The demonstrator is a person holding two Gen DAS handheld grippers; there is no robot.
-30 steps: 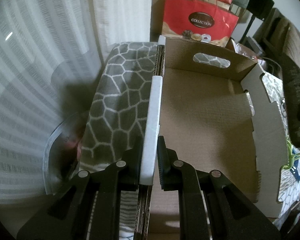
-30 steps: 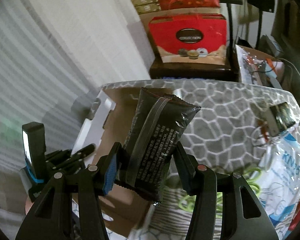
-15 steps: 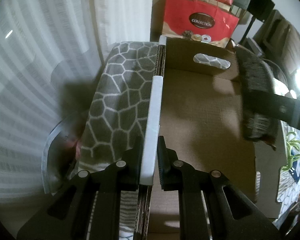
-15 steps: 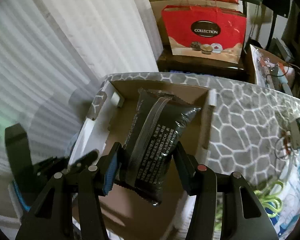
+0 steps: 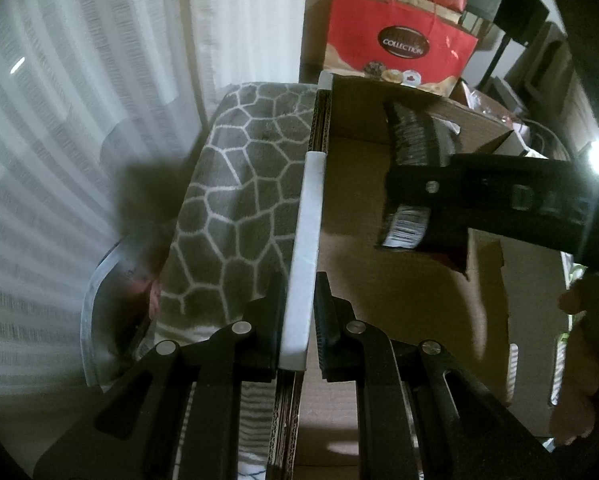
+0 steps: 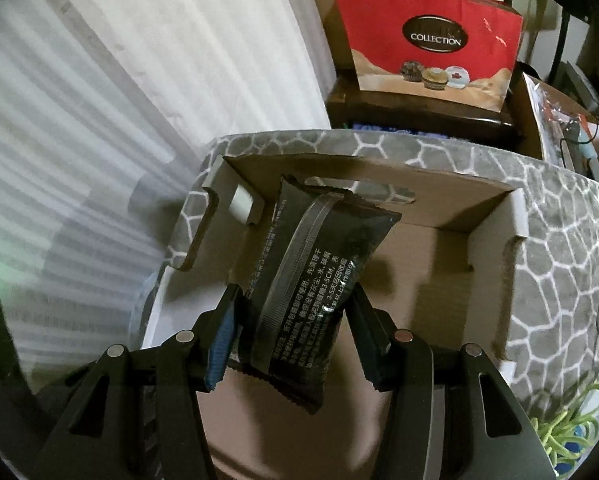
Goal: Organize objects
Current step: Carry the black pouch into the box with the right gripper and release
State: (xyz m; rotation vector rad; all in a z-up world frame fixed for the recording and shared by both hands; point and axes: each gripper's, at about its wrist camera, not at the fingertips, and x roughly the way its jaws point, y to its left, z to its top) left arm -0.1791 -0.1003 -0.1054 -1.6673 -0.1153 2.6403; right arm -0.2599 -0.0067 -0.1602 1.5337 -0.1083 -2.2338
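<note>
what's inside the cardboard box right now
The cardboard box shows a bare brown floor; the black packet in the right gripper hangs above it, hiding the floor beneath.

The left claw (image 5: 299, 316) is clamped on the box wall (image 5: 305, 264). The right claw (image 6: 295, 344) reaches over the box, squeezing a black packet (image 6: 311, 280); a bare hand (image 5: 583, 364) grips its handle.

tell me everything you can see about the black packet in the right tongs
The black packet is a glossy, puffy plastic pouch with a clear seam strip down its middle, white Chinese print and crimped ends. The right tongs clamp its lower half, holding it tilted above the open cardboard box, clear of the floor. From the left wrist view, a barcode shows.
</note>
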